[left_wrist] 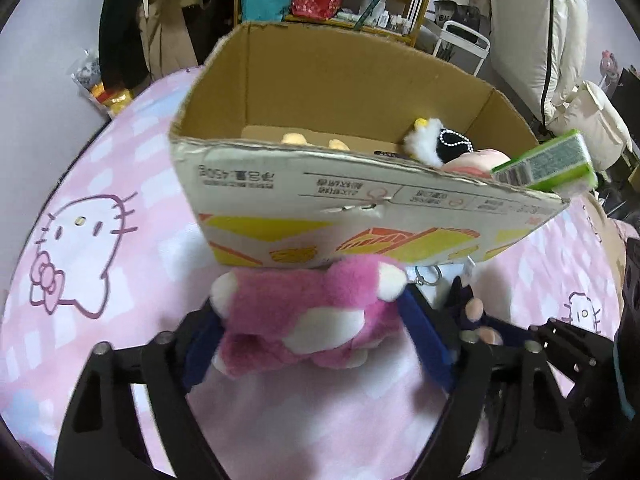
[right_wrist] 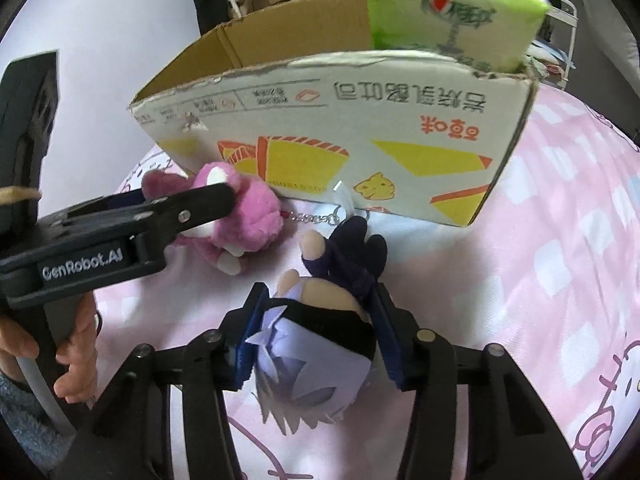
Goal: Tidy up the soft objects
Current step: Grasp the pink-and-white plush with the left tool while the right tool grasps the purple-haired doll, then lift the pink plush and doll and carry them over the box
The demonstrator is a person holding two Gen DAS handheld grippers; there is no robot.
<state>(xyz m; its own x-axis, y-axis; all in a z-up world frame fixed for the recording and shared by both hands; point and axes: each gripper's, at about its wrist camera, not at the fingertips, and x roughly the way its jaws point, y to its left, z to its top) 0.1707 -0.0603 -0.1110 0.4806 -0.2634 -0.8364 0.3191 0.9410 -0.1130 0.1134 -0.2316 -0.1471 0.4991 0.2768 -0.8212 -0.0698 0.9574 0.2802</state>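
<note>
Left tongs (left_wrist: 316,312) angled down clasping pink plush (left_wrist: 308,320)

Cardboard box (left_wrist: 320,208) stands directly ahead, its near wall a barrier just past the pink plush (left_wrist: 304,320) and the purple-haired doll (right_wrist: 320,344). Box top open; green pack (right_wrist: 452,12) sticks up at its right corner, small toys (left_wrist: 432,144) fill the right end, left end roomier. Left hand-held gripper (left_wrist: 312,320) and right hand-held gripper (right_wrist: 316,344) sit close side by side, little gap between. Bed (left_wrist: 100,160) clear to the left, and to the right of the box.
</note>
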